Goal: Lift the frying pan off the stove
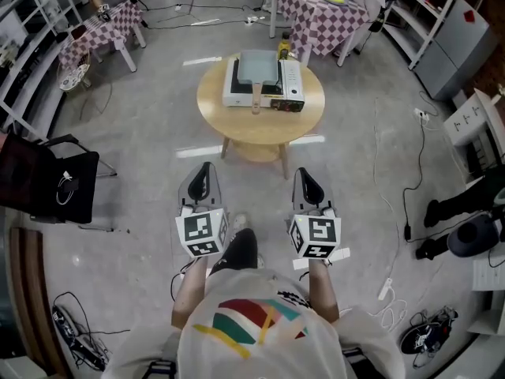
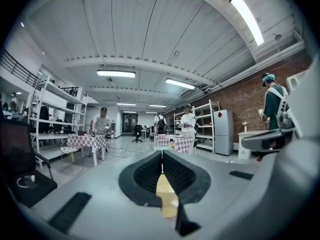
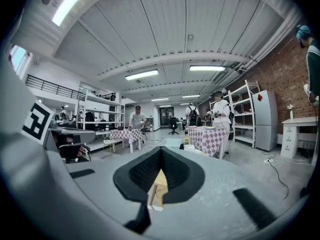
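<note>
From the head view, the round table (image 1: 237, 129) stands well ahead of you, and everything you need is on it. The stove (image 1: 290, 81) sits across the middle of its top, with the frying pan (image 1: 259, 66) resting on the stove, not yet lifted. The pan's handle (image 1: 256, 99) runs straight back from the pan toward the table's near edge, so its long axis points at you. A yellow bottle (image 1: 283, 47) stands at the table's far side, just behind the stove. On the near side of the table, well short of its edge, you hold the left gripper (image 1: 204, 169) and the right gripper (image 1: 306, 173) side by side, both aimed at the table. The handle lies on a line between them, so neither looks clearly nearer; judging by this, either one would have to swing inward to meet it.

In the left gripper view, the jaws are pressed together with nothing between them. The table top shows as a pale wedge in the notch beneath the tips, dead ahead and well apart from them.

In the right gripper view, the jaws are likewise closed on nothing. The table shows below the tips, with the pan and bottle just right of them, so this gripper aims slightly left of the pan.
</note>
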Tool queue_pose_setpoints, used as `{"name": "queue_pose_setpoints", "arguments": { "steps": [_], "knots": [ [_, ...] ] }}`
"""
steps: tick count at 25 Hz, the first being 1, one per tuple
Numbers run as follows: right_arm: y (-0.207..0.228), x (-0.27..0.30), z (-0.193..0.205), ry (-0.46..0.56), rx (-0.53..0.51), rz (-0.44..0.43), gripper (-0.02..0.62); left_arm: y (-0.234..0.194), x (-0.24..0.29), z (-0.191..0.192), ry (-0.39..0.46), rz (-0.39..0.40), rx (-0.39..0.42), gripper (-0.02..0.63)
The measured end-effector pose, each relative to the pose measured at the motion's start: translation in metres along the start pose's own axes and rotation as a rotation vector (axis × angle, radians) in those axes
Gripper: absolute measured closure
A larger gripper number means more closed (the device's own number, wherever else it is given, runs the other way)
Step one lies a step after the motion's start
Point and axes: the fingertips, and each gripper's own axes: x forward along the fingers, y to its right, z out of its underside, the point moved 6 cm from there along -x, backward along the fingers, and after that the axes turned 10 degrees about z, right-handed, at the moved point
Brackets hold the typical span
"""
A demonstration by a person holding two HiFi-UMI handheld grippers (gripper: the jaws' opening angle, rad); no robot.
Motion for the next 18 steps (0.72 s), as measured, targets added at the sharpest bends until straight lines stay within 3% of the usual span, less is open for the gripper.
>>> {"name": "queue_pose_setpoints", "arguments": {
  "steps": [6, 18],
  "knots": [
    [0.013, 0.017, -0.003, 0.012, -0.015, 0.022, 0.603, 0.000, 0.029, -0.010, 0.042, 0.014, -0.011, 0.600],
    [0.030, 0.080, -0.009, 0.017, -0.037, 0.046, 0.603, -0.024, 0.097, -0.005, 0.047, 0.017, -0.043, 0.600]
  ]
}}
